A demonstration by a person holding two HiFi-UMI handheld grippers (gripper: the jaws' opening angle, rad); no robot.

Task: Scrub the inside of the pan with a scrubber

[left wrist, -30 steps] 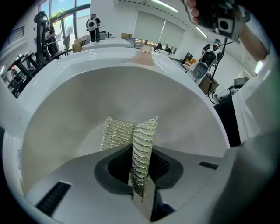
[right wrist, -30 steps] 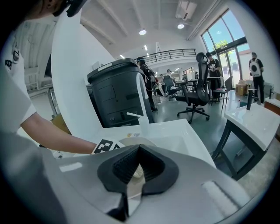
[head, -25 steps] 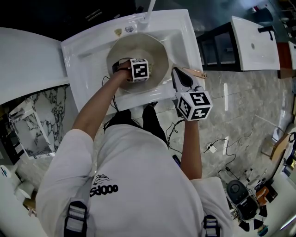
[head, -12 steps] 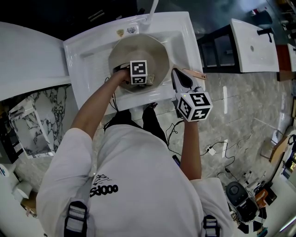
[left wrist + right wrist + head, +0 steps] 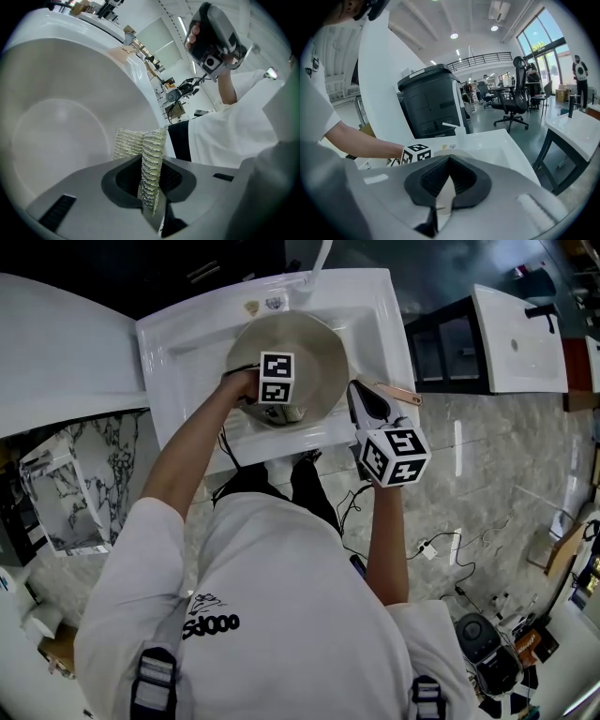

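A pale round pan (image 5: 314, 352) sits in the white sink (image 5: 187, 343), its copper-coloured handle (image 5: 401, 390) pointing right. My left gripper (image 5: 284, 409) reaches down inside the pan, shut on a silvery mesh scrubber (image 5: 292, 413). In the left gripper view the scrubber (image 5: 140, 150) stands folded between the jaws of the left gripper (image 5: 149, 187), against the pan's inner wall (image 5: 61, 126). My right gripper (image 5: 356, 392) is at the pan's right rim, shut on the base of the handle. In the right gripper view the tips of the right gripper (image 5: 449, 159) meet, with the pan pale behind them.
A faucet (image 5: 319, 263) rises at the sink's far edge. A white curved fixture (image 5: 56, 343) lies to the left. To the right stand a dark cabinet (image 5: 441, 343) and a second basin (image 5: 520, 334). Cables (image 5: 431, 540) trail over the marble floor.
My left gripper has slid the scrubber a little leftward inside the pan and turned its cube. The right gripper has kept its place at the handle.
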